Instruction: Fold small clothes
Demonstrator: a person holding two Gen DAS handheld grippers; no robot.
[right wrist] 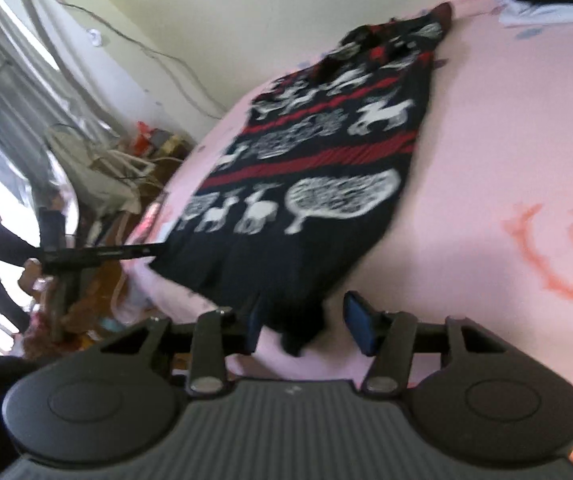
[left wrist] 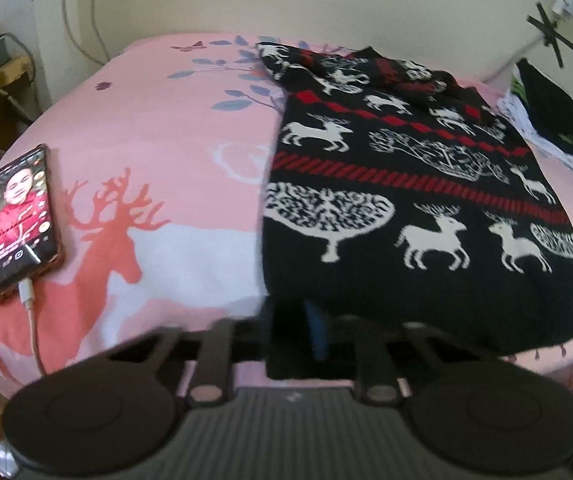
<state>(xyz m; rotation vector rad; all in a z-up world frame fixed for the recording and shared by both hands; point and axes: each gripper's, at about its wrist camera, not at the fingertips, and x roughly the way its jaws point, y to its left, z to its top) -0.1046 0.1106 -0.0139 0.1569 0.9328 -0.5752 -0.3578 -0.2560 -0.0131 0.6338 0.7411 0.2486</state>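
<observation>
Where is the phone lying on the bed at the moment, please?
In the left wrist view the phone lies face up at the left edge of the pink bedspread, cable plugged in, beside the printed deer and well left of the black sweater.

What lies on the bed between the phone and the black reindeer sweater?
Nothing: in the left wrist view the stretch between phone and sweater is bare pink bedsheet, showing only its printed deer.

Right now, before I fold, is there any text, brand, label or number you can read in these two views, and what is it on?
Nothing can be read.
phone: its lit screen shows small white caption lines and icons, all too small and blurred to read.
sweater: only knitted deer, tree and stripe patterns, no words or visible tag.
bedsheet: printed deer, leaves and butterflies, no lettering.
folded dark garment: green marks, too blurred to tell whether they are letters.
</observation>
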